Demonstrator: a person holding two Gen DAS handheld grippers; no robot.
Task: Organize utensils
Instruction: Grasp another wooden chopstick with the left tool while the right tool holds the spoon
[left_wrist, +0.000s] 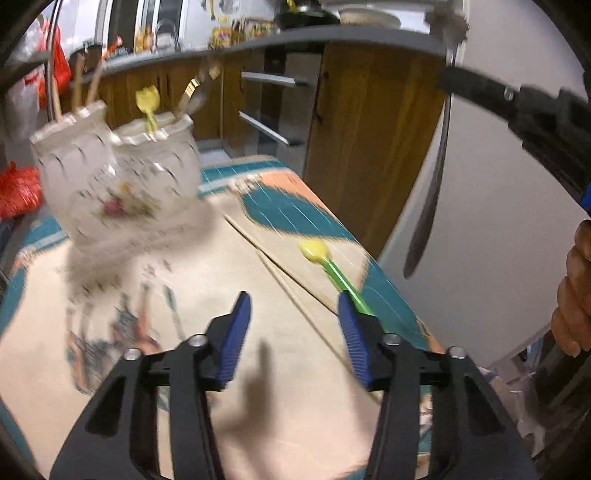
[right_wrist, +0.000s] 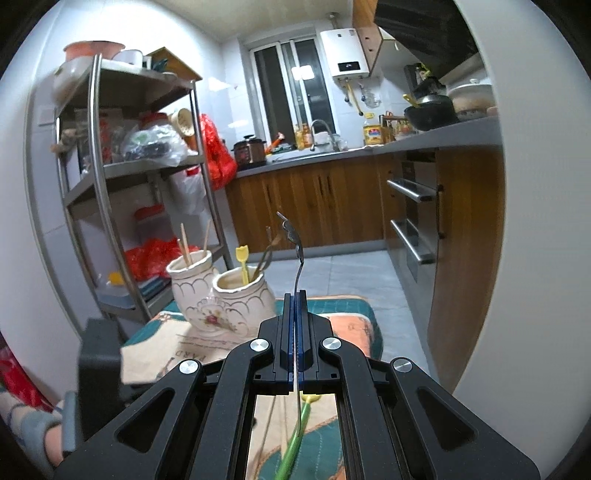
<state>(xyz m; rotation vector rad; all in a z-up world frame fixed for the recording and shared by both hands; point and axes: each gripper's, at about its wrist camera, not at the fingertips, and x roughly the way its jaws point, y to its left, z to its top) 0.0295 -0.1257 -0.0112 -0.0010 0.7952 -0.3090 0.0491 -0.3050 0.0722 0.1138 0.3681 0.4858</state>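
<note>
My left gripper (left_wrist: 293, 306) is open and empty, low over the patterned table (left_wrist: 192, 295). A green-handled yellow utensil (left_wrist: 332, 269) lies on the table just ahead of its right finger. Two white flowered ceramic holders (left_wrist: 122, 177) stand at the far left, holding chopsticks (left_wrist: 77, 88), a yellow utensil (left_wrist: 147, 105) and metal utensils. My right gripper (right_wrist: 295, 299) is shut on a metal utensil (right_wrist: 297, 254), held upright high above the table; it shows as a long metal handle (left_wrist: 432, 192) in the left wrist view. The holders (right_wrist: 221, 295) sit ahead and left of it.
A metal shelf rack (right_wrist: 110, 184) with bags stands left of the table. Wooden cabinets (right_wrist: 325, 206) and a grey counter run behind. A white fridge wall (left_wrist: 498, 184) is to the right. The green utensil (right_wrist: 295, 439) shows below the right gripper.
</note>
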